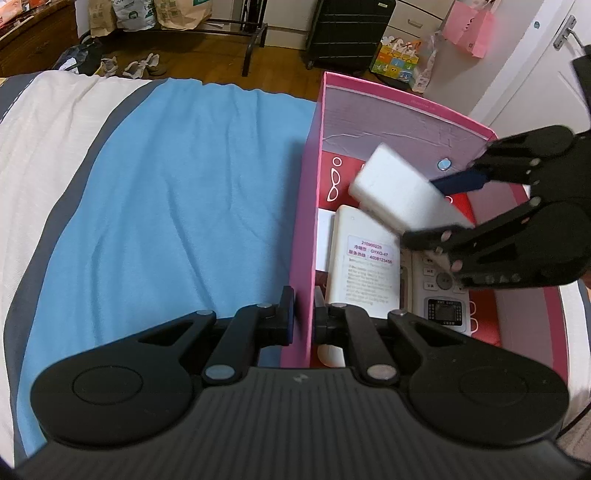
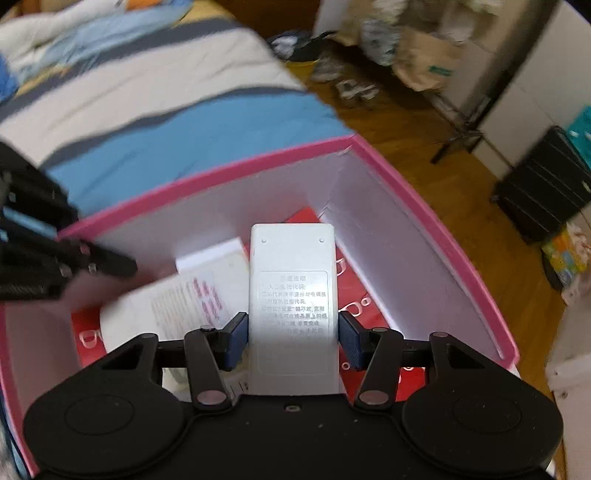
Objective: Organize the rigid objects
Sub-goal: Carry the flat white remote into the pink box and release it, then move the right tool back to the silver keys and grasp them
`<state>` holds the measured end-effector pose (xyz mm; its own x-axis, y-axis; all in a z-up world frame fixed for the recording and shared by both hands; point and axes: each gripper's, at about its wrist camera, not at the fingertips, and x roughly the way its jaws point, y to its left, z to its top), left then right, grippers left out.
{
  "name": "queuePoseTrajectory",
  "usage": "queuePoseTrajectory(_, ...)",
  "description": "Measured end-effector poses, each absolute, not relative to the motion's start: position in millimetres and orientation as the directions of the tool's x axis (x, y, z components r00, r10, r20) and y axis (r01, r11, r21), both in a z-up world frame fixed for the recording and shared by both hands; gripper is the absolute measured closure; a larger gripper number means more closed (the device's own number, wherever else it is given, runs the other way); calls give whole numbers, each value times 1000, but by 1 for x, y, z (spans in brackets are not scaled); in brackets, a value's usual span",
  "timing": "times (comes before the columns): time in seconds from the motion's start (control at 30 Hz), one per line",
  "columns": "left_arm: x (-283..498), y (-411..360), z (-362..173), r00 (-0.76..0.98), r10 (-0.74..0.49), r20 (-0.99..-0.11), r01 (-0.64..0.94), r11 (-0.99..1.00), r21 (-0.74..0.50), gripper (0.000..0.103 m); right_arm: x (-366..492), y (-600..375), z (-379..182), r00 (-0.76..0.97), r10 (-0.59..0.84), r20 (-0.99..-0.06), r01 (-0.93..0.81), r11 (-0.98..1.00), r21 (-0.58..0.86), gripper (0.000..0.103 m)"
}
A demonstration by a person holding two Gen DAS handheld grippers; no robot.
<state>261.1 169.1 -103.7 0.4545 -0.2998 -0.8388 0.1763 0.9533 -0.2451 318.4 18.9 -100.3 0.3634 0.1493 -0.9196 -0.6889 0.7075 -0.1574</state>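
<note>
A white remote control (image 2: 291, 295) is sitting clamped between the blue pads of the right gripper (image 2: 291, 338), back side up, with a panel of embossed text facing the camera. In the left wrist view this same remote (image 1: 399, 188) is appearing right of centre, tilted and blurred, hanging over the inside of the pink box (image 1: 310, 206) while the right gripper (image 1: 439, 206) is reaching in from the right edge of the frame.

Inside the box, another white remote (image 1: 364, 266) is lying back side up with a printed label showing, and just to its right a remote with buttons and a small screen (image 1: 441, 299) is lying face up, partly covered. They are resting on a red printed sheet (image 1: 340, 177) lining the box floor.

The left gripper (image 1: 301, 317) is standing at the lower centre of its own view, its jaws pinching the near left wall of the box, one finger outside and one inside.

The box is sitting on a bed with a blue, white and grey striped cover (image 1: 166, 184). Beyond the bed, at the top of the frame, a wooden floor (image 1: 221, 59), a black suitcase (image 1: 347, 33) and paper bags (image 1: 177, 13) are showing.
</note>
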Motion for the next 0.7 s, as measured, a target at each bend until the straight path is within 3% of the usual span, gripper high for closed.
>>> queuePoseTrajectory(0.1, 262, 169, -104, 453, -303, -838, 178, 952, -247, 95, 318, 14, -99, 356, 181, -917, -676, 727, -120, 45)
queuePoseTrajectory(0.17, 262, 169, -104, 454, -302, -838, 181, 952, -245, 95, 316, 3, -89, 366, 236, -900, -643, 763, -61, 38)
queuePoseTrajectory(0.43, 261, 167, -104, 456, -297, -839, 180, 954, -240, 95, 272, -52, -23, 538, 404, -740, -533, 843, 72, 33)
queuePoseTrajectory(0.7, 262, 165, -103, 449, -290, -845, 183, 956, -230, 96, 219, -121, 17, 633, 384, -672, -437, 894, 99, 30)
